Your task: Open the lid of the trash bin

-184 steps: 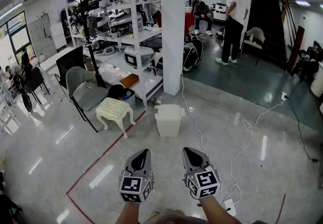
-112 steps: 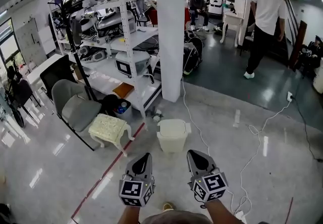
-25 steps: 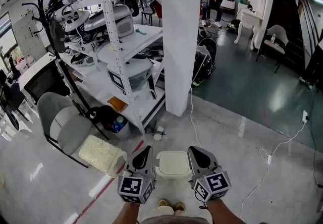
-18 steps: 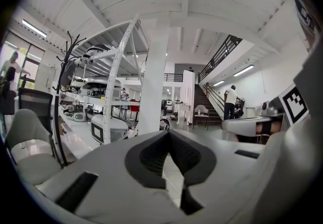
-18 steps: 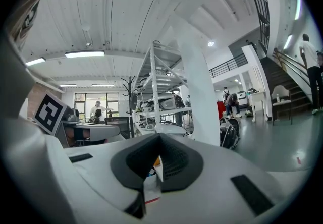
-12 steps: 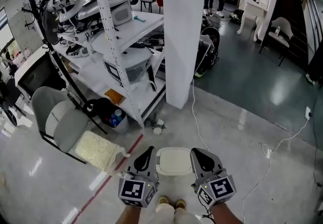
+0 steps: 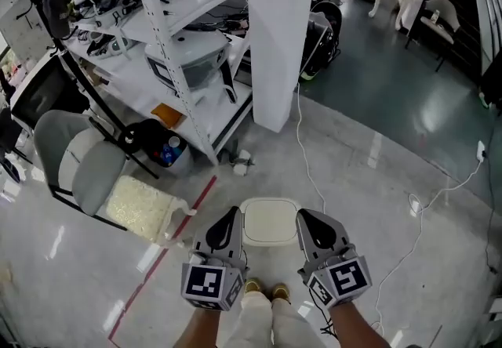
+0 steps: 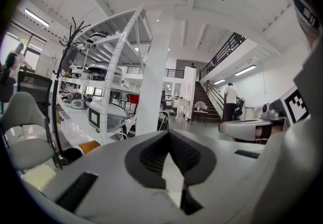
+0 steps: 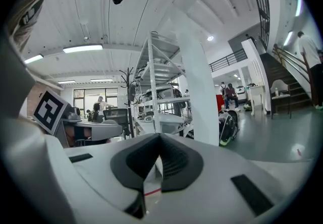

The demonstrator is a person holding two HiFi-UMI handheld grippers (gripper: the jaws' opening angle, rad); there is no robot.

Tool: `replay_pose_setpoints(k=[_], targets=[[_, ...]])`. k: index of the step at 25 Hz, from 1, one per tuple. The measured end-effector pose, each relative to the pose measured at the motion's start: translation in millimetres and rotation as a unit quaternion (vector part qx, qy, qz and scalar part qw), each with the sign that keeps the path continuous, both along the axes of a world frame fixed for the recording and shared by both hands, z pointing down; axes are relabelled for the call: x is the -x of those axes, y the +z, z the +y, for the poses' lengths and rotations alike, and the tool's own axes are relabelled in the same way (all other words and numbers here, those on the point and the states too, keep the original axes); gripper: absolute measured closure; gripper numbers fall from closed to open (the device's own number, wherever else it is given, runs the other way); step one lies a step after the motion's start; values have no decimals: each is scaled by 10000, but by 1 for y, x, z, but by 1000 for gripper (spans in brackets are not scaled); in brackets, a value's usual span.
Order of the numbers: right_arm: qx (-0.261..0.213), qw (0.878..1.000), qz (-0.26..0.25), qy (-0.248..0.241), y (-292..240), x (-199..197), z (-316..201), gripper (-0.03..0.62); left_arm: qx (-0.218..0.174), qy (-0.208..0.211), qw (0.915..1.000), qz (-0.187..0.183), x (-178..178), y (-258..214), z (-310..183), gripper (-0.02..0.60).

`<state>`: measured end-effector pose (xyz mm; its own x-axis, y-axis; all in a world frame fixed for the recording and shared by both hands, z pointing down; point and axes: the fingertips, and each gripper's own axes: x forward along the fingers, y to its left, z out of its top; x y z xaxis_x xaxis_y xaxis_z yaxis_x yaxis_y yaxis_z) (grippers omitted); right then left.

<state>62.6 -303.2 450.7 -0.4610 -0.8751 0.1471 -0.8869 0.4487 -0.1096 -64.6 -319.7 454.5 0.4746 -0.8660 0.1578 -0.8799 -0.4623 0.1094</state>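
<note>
The white trash bin [image 7: 269, 221] stands on the floor just in front of my feet, seen from above in the head view, with its lid down. My left gripper [image 7: 230, 215] hangs above the bin's left edge and my right gripper [image 7: 305, 217] above its right edge, neither touching it. Both are shut with nothing between the jaws. In the left gripper view the left gripper [image 8: 169, 135] points out into the room, and so does the right gripper [image 9: 159, 138] in the right gripper view. The bin is not in either gripper view.
A white pillar [image 7: 278, 33] rises behind the bin, with a loaded white shelf rack [image 7: 176, 56] to its left. A grey chair [image 7: 74, 158] and a cream stool [image 7: 145, 209] stand at left. A red floor line [image 7: 169, 248] and a white cable [image 7: 307, 162] run nearby.
The view has closed in on the bin: it went from far ahead to directly under and between the grippers. Both grippers stayed shut and side by side.
</note>
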Motion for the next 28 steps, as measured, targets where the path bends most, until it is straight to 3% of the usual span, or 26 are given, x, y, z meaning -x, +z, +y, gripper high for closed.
replay_pose_setpoints(k=[12,20,28], targets=[[342,9994,36,89,61,-10,2,562,341,39,9994,-91,-8,66,8,594],[408,9992,-8,-8,70,-1,-4,562,439,-32,9990,-113,0,82,-27,594],[552,9984,-27,-77,90,5,-16,562,1175,-306,9925,-155,17,160,-83,594]])
